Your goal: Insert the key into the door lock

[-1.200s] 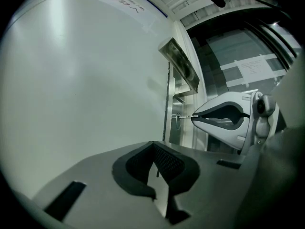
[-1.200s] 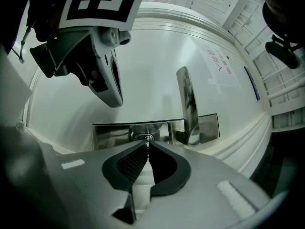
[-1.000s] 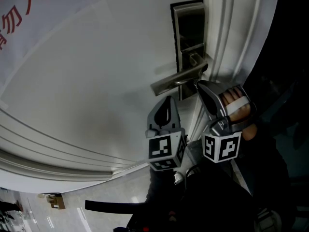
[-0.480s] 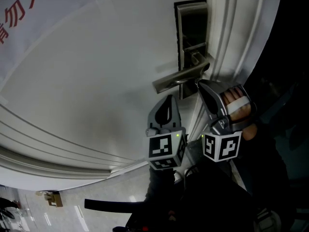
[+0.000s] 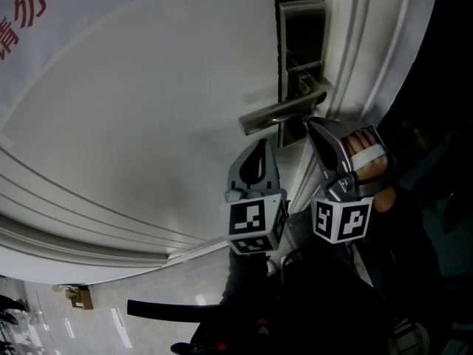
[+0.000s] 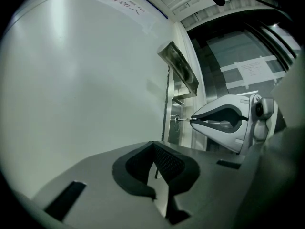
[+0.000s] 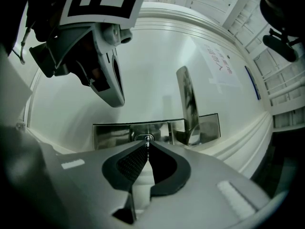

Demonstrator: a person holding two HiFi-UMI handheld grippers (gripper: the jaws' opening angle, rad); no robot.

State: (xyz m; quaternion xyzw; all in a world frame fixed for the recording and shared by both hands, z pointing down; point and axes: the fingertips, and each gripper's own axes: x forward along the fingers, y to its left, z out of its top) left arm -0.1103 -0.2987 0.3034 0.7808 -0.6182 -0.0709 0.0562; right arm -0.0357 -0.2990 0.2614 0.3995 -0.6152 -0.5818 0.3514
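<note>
Two grippers sit about where they were a second ago; lock plate (image 5: pixel 299 21) and handle (image 5: pixel 281 112) now show slightly higher in head view. Right gripper (image 5: pixel 313 126) points at the door (image 5: pixel 148 109) under the handle, jaws pinched on the key (image 7: pixel 147 144), whose tip meets the keyhole (image 7: pixel 147 138); depth unclear. Left gripper (image 5: pixel 259 148) just beside it, jaws together, empty, tilted toward the door

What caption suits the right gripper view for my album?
Right claw pinches the key, its tip at the keyhole of the steel lock plate, beside the door handle.
</note>
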